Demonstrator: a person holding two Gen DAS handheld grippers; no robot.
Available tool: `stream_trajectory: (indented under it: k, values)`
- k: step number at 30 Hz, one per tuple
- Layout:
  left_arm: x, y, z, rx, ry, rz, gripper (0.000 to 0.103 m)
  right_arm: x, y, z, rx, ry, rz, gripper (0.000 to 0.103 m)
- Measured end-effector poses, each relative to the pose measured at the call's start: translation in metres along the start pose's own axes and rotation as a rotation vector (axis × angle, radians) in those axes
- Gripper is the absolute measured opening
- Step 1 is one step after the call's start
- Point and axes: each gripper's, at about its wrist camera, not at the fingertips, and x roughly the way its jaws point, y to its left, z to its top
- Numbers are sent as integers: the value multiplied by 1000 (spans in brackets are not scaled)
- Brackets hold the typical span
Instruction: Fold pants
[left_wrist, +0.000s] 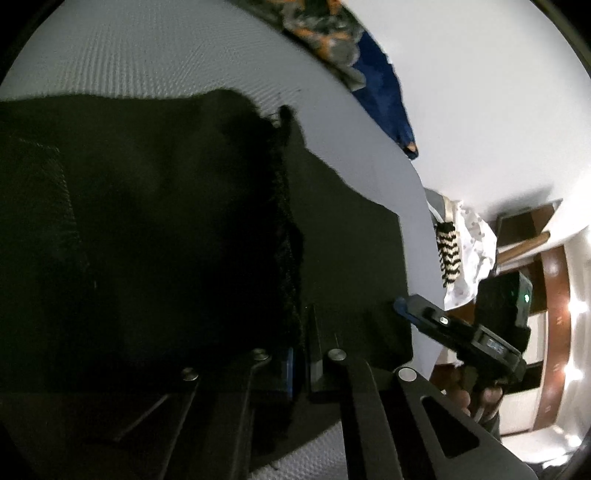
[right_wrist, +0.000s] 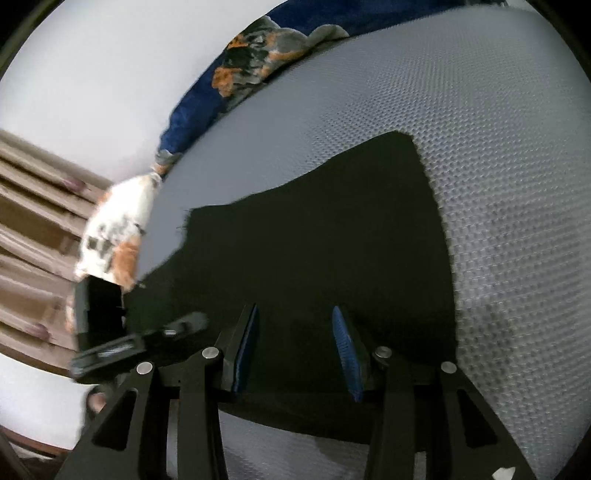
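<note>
Directly under the released right gripper lie black pants; left gripper clenches their edge.

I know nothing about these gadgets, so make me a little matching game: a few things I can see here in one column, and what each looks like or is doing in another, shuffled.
Things:
1. pants
2. left gripper
3. right gripper
4. blanket

States:
a. jaws wide apart above the fabric
b. black, lying flat on the grey mattress
c. blue with orange patches, bunched at the far edge
d. jaws close together at a fabric edge

Pairs: 1-b, 2-d, 3-a, 4-c
</note>
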Motion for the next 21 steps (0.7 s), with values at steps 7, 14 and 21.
stream_trajectory:
  k: [7, 14, 21]
  values:
    - [-3, -3, -11, 74, 6, 105, 3, 7, 11, -9, -117, 25, -162, 38]
    - [6, -4, -11, 120, 11, 199, 6, 16, 15, -14, -168, 24, -217, 40]
    - [-12, -31, -5, 274, -102, 384, 19, 10, 28, 10, -248, -50, -310, 40]
